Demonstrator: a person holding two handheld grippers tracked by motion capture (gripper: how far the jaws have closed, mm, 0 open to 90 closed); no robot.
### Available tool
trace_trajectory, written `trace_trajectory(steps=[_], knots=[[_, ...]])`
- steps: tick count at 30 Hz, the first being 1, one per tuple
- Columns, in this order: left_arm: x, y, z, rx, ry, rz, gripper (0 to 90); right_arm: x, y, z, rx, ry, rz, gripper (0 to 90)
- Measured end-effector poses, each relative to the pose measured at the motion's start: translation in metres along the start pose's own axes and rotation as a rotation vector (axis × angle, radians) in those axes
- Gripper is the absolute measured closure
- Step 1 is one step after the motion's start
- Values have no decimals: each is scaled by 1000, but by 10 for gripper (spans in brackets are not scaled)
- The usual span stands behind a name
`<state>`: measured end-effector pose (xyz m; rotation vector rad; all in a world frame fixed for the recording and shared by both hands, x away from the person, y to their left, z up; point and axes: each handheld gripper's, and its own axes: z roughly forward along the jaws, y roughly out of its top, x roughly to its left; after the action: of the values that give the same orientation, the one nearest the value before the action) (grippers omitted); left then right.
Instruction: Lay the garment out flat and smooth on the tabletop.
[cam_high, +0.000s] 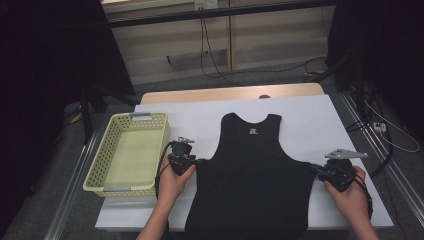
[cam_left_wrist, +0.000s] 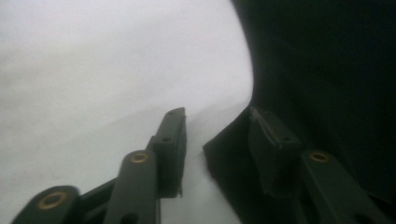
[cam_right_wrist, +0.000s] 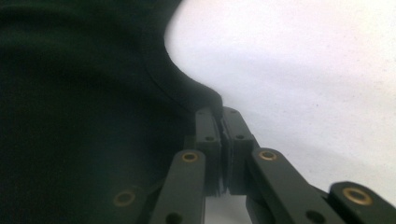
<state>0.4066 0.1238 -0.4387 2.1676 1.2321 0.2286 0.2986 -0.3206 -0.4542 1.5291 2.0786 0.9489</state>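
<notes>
A white-covered table (cam_high: 320, 125) sits in a dim room, with a wooden edge showing at its far side and cables trailing over the floor behind. On my high view a black sleeveless top (cam_high: 250, 175) lies flat in the middle of the table, neck away from me, hem hanging toward my side. A pale yellow basket (cam_high: 107, 150) stands well to its left.

My left gripper (cam_high: 196, 162) is at the top's left side edge, just under the armhole. In the left gripper view the jaws stand apart: one rests over the bare white cover (cam_left_wrist: 93, 70), the other lies on the black fabric (cam_left_wrist: 327, 70), whose corner sits in the gap between them. The pads do not press on it yet.

My right gripper (cam_high: 316, 170) is at the opposite side edge, also just below the armhole. In the right gripper view its jaws are together, pinching the corner of the fabric (cam_right_wrist: 84, 93) where the armhole curve meets the side seam.
</notes>
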Motion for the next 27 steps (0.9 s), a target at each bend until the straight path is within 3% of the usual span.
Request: trace_trajectory(steps=[7, 10, 15, 18, 21, 22, 24, 27], knots=[[5, -1, 3, 8, -39, -40, 728, 3, -1, 0, -5, -9, -14, 875], [7, 0, 4, 17, -83, -51, 856, 2, -1, 1, -11, -3, -18, 874], [-1, 7, 2, 20, -17, 4, 889, 3, -2, 1, -22, 3, -24, 873], [2, 11, -9, -25, 14, -8, 893, 2, -1, 3, -27, 24, -18, 872], [4, 14, -20, -50, 54, 14, 895, 5, 2, 6, -26, 46, -21, 871], [2, 16, -23, -65, 87, 24, 896, 5, 3, 7, -28, 48, -25, 870], [0, 17, -27, -68, 83, 38, 895, 7, 5, 7, -30, 56, -27, 870], [1, 19, -31, -93, 87, 28, 895, 7, 8, 2, -38, 42, -38, 871]])
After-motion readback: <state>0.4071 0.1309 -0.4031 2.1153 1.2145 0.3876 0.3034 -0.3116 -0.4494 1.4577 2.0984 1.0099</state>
